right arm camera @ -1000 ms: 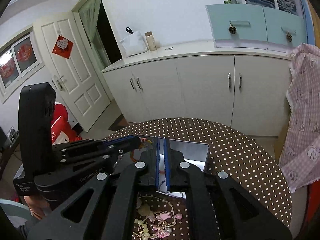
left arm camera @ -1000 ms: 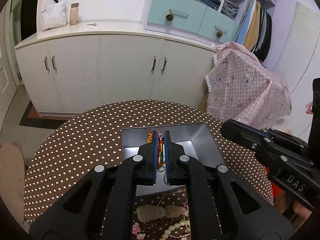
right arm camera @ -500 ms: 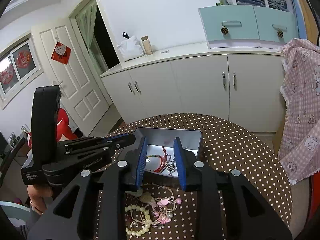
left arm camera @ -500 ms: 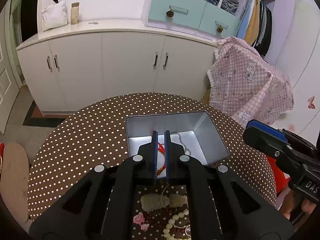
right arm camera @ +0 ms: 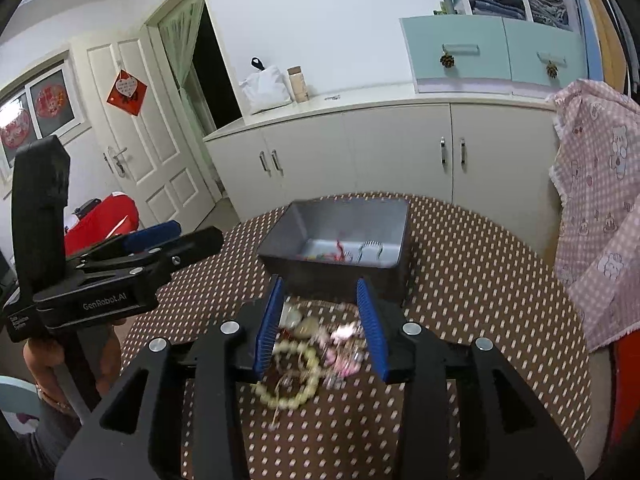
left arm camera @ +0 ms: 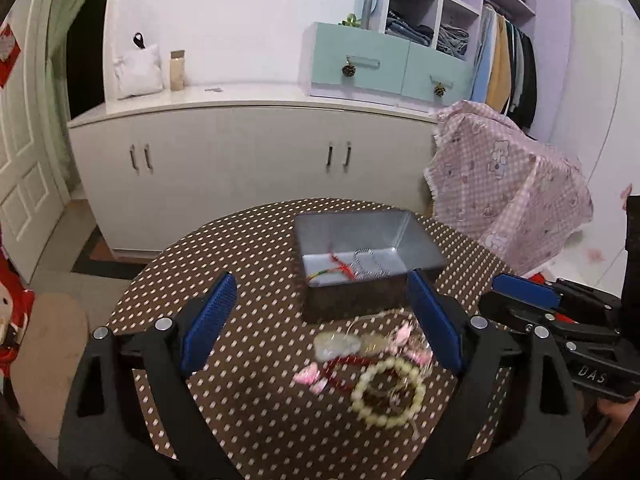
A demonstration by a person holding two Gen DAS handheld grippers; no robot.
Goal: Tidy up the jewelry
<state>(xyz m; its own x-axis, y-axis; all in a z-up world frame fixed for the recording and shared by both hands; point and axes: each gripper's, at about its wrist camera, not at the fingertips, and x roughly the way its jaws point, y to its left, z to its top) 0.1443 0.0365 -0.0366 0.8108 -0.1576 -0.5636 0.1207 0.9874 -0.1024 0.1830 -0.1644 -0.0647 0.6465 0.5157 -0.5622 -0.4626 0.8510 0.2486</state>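
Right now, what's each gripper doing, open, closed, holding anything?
Left gripper: open, empty, above the table.
Right gripper: open, empty, over the loose jewelry pile.

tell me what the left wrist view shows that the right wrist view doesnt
Only the left wrist view: hanging clothes at far right, and the right hand-held gripper from the side.

Only the right wrist view: the white door with its red ornament, and the left hand-held gripper from the side.

Both: the metal tin holding a red cord and silver chain, and the jewelry pile on the dotted table.
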